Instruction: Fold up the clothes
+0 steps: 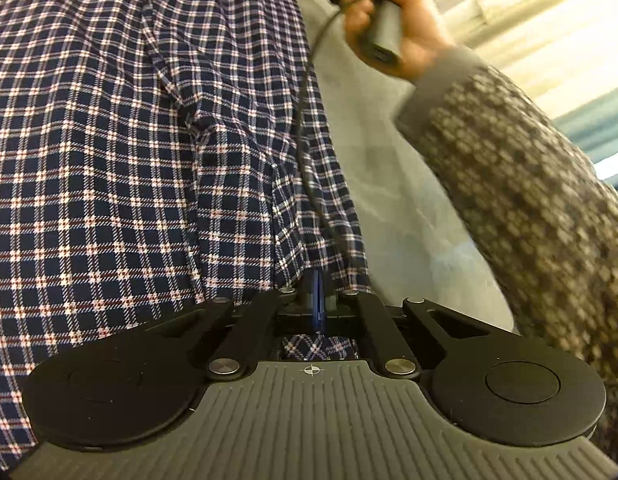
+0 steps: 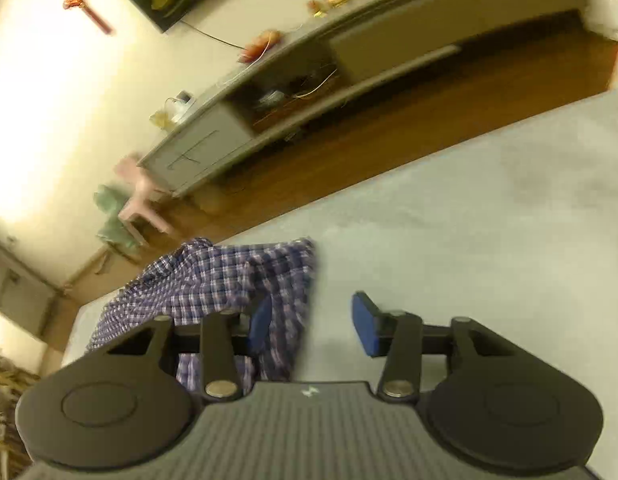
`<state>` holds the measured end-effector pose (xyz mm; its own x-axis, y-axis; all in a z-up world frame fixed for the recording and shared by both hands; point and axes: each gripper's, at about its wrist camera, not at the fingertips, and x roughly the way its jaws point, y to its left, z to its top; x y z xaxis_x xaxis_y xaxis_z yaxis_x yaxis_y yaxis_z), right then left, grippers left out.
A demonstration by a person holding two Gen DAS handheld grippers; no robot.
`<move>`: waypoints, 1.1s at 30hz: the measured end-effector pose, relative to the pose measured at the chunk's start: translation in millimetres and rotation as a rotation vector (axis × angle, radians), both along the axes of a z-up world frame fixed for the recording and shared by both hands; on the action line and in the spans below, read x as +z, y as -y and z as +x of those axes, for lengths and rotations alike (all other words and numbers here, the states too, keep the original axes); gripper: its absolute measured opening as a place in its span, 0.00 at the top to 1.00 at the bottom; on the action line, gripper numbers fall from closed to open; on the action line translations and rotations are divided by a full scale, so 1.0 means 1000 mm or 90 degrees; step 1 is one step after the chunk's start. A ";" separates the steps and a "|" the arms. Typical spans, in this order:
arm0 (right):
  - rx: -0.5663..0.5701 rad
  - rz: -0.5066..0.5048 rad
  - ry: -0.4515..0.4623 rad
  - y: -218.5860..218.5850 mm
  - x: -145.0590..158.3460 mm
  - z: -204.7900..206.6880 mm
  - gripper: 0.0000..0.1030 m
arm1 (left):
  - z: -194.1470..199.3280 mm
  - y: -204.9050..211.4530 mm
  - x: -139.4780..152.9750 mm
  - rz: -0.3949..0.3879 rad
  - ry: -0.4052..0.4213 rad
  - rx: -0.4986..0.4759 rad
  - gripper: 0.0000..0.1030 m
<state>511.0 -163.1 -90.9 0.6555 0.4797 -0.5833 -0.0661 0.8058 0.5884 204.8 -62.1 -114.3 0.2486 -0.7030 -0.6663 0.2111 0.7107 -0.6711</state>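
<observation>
Two claws: left (image 1: pixel 317 292) pinches plaid shirt (image 1: pixel 129 140), right (image 2: pixel 309 326) spread, no readable writing

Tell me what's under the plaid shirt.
The plaid shirt lies on a pale grey surface, visible beside it. Whatever sits directly beneath the cloth is covered.

I saw a pale grey flat surface (image 2: pixel 469 216) carrying the clothes, a navy checked shirt (image 1: pixel 129 140) spread directly on it, crumpled at its far end, the surface's far edge bordering a brown wooden floor (image 2: pixel 389 132).
</observation>
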 end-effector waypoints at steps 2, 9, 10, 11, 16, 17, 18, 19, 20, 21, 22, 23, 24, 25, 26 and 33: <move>0.048 0.001 -0.006 -0.014 -0.006 0.015 0.81 | 0.001 0.001 0.001 0.007 0.002 -0.016 1.00; 0.063 -0.057 0.042 -0.029 0.006 0.027 1.00 | -0.002 0.002 0.002 0.018 0.003 -0.055 1.00; 0.057 -0.068 0.037 -0.032 0.004 0.030 1.00 | -0.004 0.001 0.002 0.017 0.003 -0.055 1.00; 0.052 -0.079 0.031 -0.034 0.001 0.033 1.00 | -0.005 0.001 0.001 0.015 0.003 -0.054 1.00; -0.004 -0.120 0.036 -0.025 0.006 0.029 0.96 | -0.027 -0.016 0.007 0.021 0.013 -0.048 1.00; -0.019 -0.107 0.041 -0.018 0.013 0.020 0.92 | -0.028 -0.017 0.008 0.022 0.016 -0.045 1.00; -0.023 -0.097 0.052 -0.014 0.020 0.007 0.90 | -0.030 -0.017 0.008 0.022 0.019 -0.043 1.00; -0.026 -0.088 0.065 -0.010 0.028 -0.006 0.90 | -0.032 -0.019 0.010 0.019 0.022 -0.038 0.99; -0.005 -0.079 0.073 -0.011 0.035 -0.024 0.90 | -0.037 -0.021 0.012 0.010 0.023 -0.027 0.97; 0.020 -0.071 0.080 -0.013 0.041 -0.044 0.89 | -0.042 -0.024 0.015 0.001 0.027 -0.016 0.94; 0.053 -0.064 0.078 -0.017 0.046 -0.062 0.89 | -0.049 -0.028 0.021 -0.004 0.035 -0.008 0.93; 0.095 -0.059 0.069 -0.024 0.047 -0.083 0.89 | -0.056 -0.031 0.026 -0.005 0.043 -0.003 0.93; 0.137 -0.060 0.056 -0.035 0.046 -0.103 0.88 | -0.062 -0.034 0.030 -0.007 0.048 0.000 0.93; 0.170 -0.070 0.037 -0.046 0.041 -0.123 0.88 | -0.070 -0.037 0.034 -0.010 0.051 0.002 0.91; 0.201 -0.081 0.017 -0.057 0.035 -0.144 0.88 | -0.077 -0.041 0.034 -0.013 0.046 0.004 0.90; 0.311 -0.205 -0.045 -0.105 0.027 -0.276 0.73 | -0.130 -0.065 0.013 -0.017 0.013 0.041 0.90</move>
